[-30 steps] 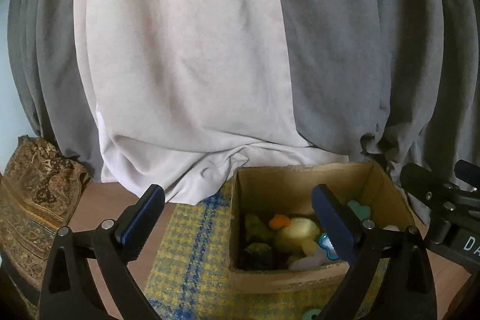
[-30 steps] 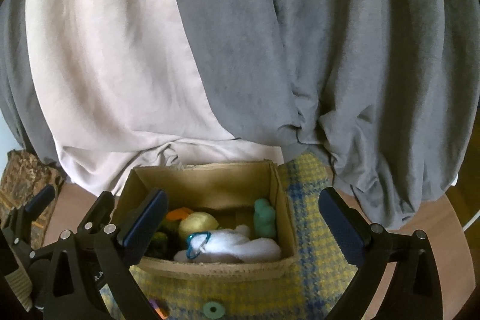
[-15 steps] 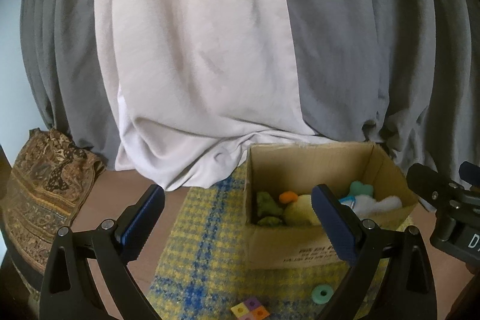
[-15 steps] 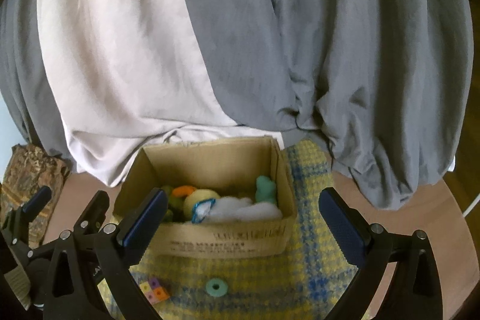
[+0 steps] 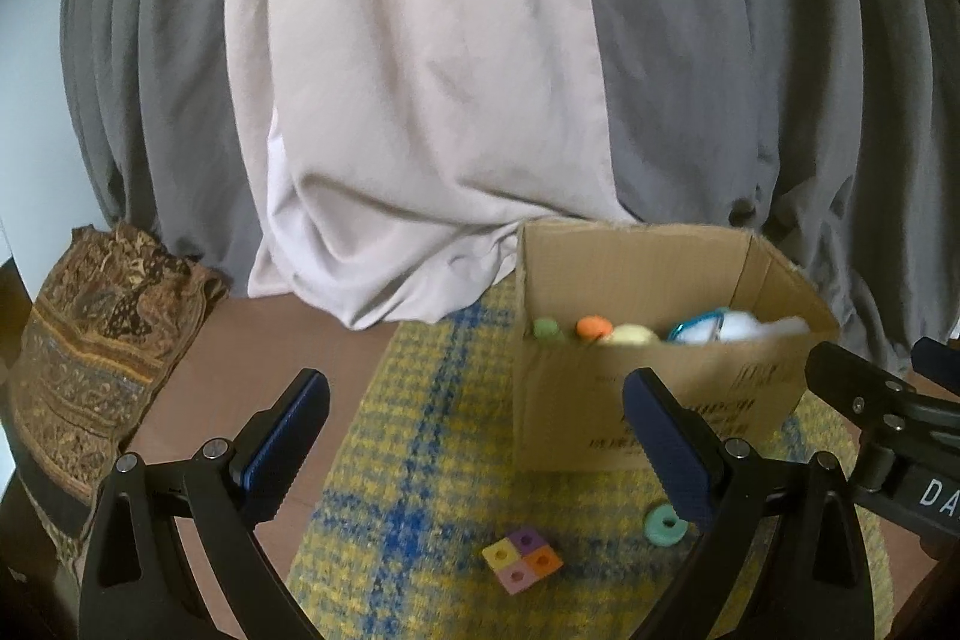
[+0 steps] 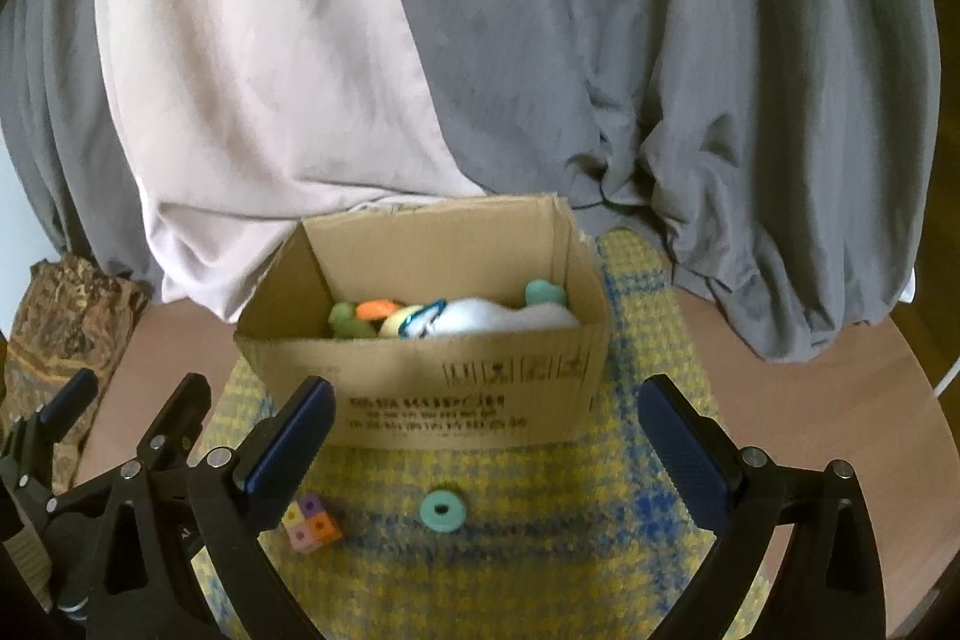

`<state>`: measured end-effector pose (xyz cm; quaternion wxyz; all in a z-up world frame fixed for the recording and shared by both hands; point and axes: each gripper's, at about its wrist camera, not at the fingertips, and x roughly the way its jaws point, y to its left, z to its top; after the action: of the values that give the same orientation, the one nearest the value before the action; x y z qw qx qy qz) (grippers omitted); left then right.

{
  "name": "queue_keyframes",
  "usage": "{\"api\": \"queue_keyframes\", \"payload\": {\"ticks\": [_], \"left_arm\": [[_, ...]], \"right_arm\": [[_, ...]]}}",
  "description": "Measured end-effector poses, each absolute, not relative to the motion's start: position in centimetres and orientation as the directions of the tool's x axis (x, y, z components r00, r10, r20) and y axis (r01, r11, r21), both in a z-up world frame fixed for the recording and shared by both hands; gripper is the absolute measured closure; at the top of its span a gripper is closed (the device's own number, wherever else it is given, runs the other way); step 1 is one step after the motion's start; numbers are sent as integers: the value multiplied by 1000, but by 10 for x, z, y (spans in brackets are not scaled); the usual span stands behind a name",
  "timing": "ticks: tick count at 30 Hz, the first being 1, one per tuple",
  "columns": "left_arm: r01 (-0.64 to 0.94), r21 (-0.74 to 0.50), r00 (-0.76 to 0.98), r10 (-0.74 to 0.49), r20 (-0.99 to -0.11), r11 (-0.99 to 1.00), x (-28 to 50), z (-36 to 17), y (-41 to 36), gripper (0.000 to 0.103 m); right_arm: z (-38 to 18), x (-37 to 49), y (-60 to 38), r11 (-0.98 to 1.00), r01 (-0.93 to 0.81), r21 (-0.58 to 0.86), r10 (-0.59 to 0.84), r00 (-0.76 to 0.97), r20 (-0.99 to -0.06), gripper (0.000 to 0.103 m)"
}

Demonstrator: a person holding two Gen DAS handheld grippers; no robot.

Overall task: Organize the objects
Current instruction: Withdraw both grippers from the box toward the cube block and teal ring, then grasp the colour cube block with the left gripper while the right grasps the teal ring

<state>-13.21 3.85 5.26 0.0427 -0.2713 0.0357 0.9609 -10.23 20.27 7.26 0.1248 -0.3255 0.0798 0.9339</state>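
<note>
1. Done: the cardboard box (image 6: 420, 340) on the yellow mat (image 6: 540, 520) holds several toys.
2. Left: a teal ring (image 6: 442, 508) and a colored cube (image 6: 310, 522) lie on the mat before the box.
3. Left tool (image 5: 474, 460) and right tool (image 6: 486, 454) are both spread wide, gripping nothing.

A brown cardboard box (image 6: 468, 400) is sitting on a yellow-and-blue checked mat (image 6: 540, 550); before the box are lying a teal ring (image 6: 443, 508) and a multicoloured cube (image 6: 311, 516).
</note>
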Motion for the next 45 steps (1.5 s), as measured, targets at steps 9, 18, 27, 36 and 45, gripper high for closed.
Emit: {"api": "queue_keyframes", "payload": {"ticks": [9,18,27,36,45], "left_arm": [[-84,58,-835,39,-548,-995,-118,30,27,3],[-82,64,-822,31,-568,-995,-111,3,25,3],[-132,58,-788,69,-612,-990,-108,-32,32,3],[-181,46,-746,106,-657,-982,-118,-59,41,8],[-219,17,-705,146,-694,-976,-129,-78,47,11]], "right_arm": [[54,-92,195,-959,-278,62,174,-743,-646,2],[24,-84,196,-954,-293,61,173,-707,-685,2],[-10,-82,208,-942,-329,74,170,-653,-738,2],[-26,-84,213,-938,-342,61,179,-628,-757,2],[-38,-93,217,-938,-343,44,185,-605,-774,2]]}}
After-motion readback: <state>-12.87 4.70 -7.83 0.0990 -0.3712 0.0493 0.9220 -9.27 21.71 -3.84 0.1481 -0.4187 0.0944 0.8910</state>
